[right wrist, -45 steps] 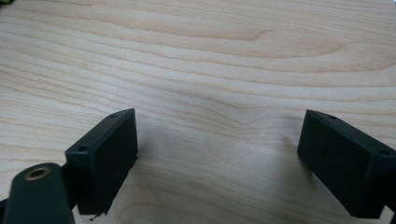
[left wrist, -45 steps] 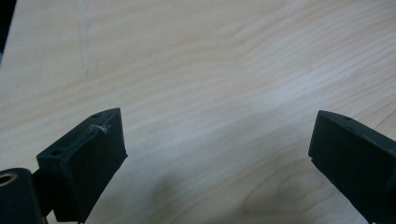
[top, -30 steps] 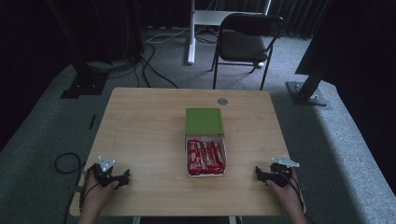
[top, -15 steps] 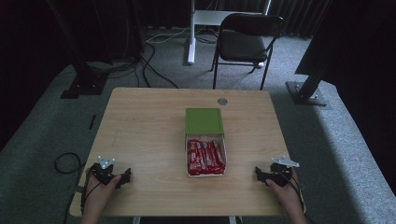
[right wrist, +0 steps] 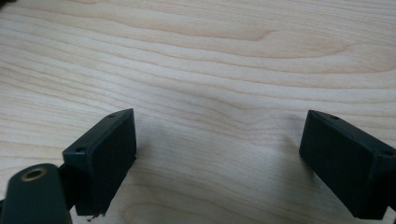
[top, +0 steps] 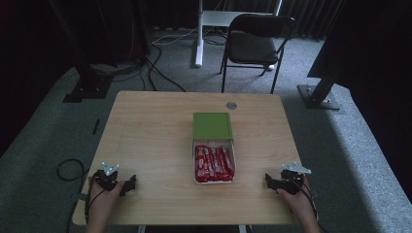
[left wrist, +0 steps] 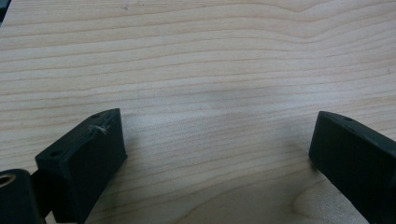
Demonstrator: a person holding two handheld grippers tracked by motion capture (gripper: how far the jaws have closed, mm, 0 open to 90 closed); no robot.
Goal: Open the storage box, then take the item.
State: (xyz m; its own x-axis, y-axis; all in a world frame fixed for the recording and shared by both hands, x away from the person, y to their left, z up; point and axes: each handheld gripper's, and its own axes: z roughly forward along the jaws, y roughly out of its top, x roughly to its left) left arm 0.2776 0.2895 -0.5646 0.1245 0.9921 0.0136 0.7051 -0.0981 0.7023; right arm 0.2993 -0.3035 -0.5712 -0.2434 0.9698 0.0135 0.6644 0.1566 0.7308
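While both tools rest at the near edge of the tabletop [top: 145, 126], nothing on it is in hand.

Left gripper [top: 127, 183]: near left corner, held by the left hand [top: 102, 201], tips turned inward toward the middle. Jaws spread wide in the left gripper view, bare wood between them, gripping nothing. Likely parked here as a ready position, well apart from the work.

Box [top: 214, 180]: white, open-topped tray at the middle of the tabletop, nearer the near edge than the far one. Holds red packets [top: 214, 162] laid side by side. Long axis runs from near edge to far edge; the packets lie along the same line. The open end is the near part.

Lid [top: 212, 126]: green, flat, touching the far end of the box; whether it is slid back or hinged, cannot tell. Probably pushed away so the packets can be reached from the person's side.

Right gripper [top: 270, 181]: near right corner, in the right hand [top: 297, 199], tips turned inward toward the box. Jaws wide apart in the right gripper view, nothing between them but wood. Well apart from the box, mirroring the left.
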